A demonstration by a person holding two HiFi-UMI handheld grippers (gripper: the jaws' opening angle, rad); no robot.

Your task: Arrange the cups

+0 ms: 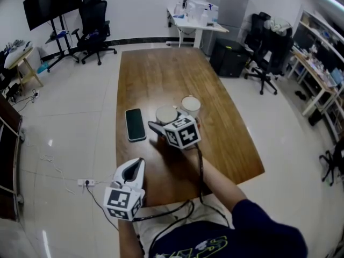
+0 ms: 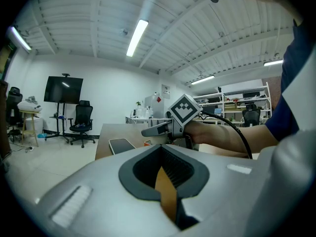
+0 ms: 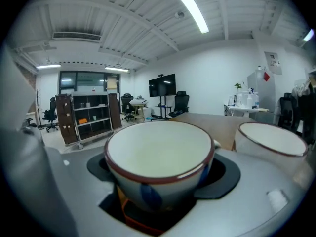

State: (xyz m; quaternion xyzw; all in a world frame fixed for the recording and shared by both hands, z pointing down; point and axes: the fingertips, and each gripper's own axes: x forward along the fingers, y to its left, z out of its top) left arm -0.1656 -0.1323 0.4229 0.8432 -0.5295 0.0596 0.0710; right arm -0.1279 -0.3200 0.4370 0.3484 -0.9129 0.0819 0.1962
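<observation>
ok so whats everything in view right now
near cup: 1, white, dark red rim, blue marks, mid-table
far cup: 1, white, dark red rim, beside it
phone: 1, black, flat on table left of the cups
table: 1, brown wood, room centre
office chairs: several, black, around the room
screen: 1, black, on stand, far left
left gripper: 1, white, shut, empty, near table corner
right gripper: 1, white, closed on near cup

beyond the cup point(image 1: 166, 114) the table point(image 1: 161, 71) lies bare to its far end. just right of the cup stands a second cup point(image 1: 190, 105); left of it, near, a phone point(image 1: 135, 124) lies flat.
</observation>
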